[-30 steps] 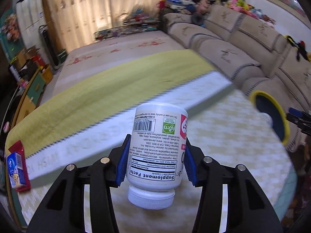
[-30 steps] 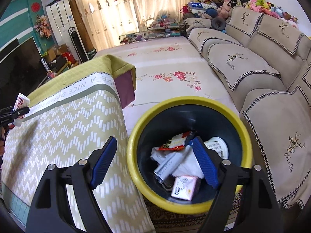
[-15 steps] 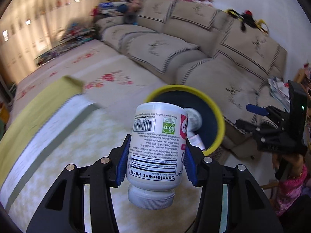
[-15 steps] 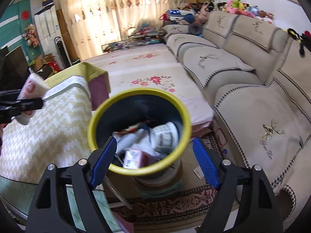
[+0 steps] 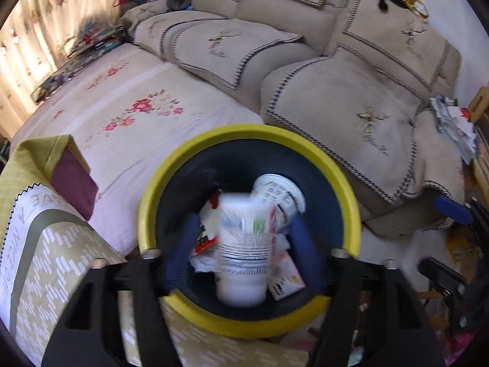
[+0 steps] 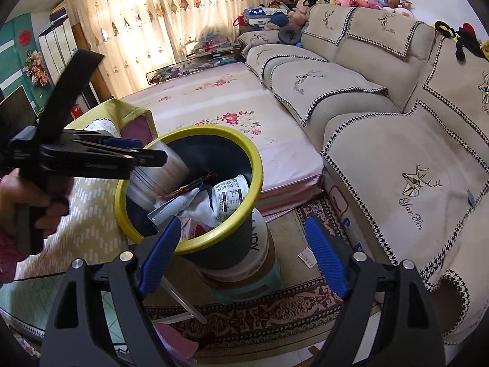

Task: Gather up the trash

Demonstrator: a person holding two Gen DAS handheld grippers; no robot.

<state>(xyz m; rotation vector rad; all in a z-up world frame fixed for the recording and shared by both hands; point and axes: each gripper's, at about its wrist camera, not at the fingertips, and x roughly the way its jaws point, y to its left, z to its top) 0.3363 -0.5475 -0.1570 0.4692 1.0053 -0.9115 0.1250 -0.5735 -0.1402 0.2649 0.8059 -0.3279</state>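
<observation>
In your left wrist view, the left hand-held gripper (image 5: 244, 263) sits low in the frame over the yellow-rimmed bin (image 5: 195, 159). Its jaws have just been opening; the blurred white bottle (image 5: 243, 257) lies between the blue pads with gaps on both sides.

In your right wrist view, the right hand-held gripper (image 6: 241, 263) stands wide and empty at the bottom. The bottle (image 6: 159, 177) hangs at the bin's (image 6: 244, 217) left rim.

A blurred white plastic supplement bottle (image 6: 159, 177) sits over the yellow-rimmed dark bin (image 6: 244, 214), below the left gripper (image 6: 146, 153).
</observation>
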